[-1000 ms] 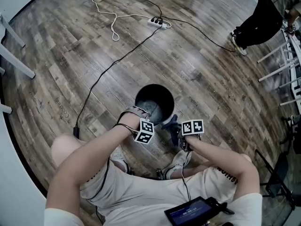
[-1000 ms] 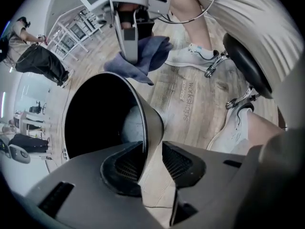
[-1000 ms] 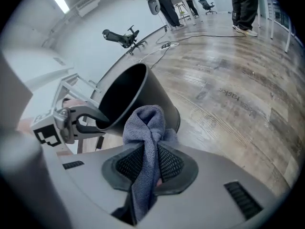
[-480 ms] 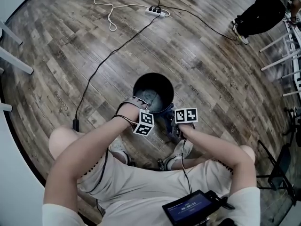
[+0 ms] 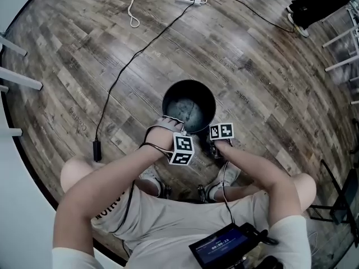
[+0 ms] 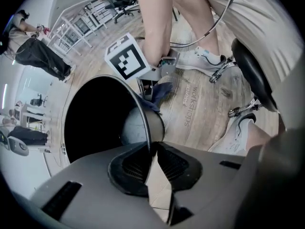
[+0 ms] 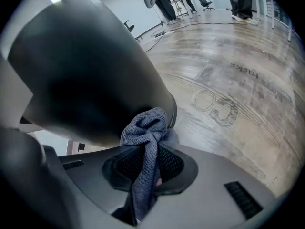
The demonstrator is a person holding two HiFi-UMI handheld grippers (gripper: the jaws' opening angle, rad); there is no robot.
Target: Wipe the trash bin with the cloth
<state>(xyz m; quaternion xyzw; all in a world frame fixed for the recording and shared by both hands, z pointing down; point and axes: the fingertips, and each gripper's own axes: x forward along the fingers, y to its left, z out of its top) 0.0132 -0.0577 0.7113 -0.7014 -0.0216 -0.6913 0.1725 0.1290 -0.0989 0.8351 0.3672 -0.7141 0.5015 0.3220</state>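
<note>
1. Head view, looking steeply down: a seated person leans over a dark round trash bin that stands on the wooden floor just ahead of their shoes. Both hands are at the bin's near edge.
2. Left tongs have just been closing and are now narrow, pinching the bin's thin rim, which runs in between the pads.
3. Right tongs are clamped on a fold of grey-blue cloth. Its bunched end sits at the bin's outer wall, low on the near side.
4. Risk: the rim is thin and smooth, so a hard push from the cloth could probably slip it out of the left grip, and the light bin would slide or tip.
5. Risk: only a narrow fold of cloth is held. Dragging it along the wall could pull it free.
6. Risk: the cloth is balled up, so only a small patch is likely to meet the wall, leaving streaks unwiped.
7. Hard to see: in the head view the hands and marker cubes cover both sets of tips.
8. Unclear: whether the cloth presses on the wall or only lies just beside it.
9. Hidden: the bin's far outer side. Its inside reads as plain black in the left gripper view.
</note>
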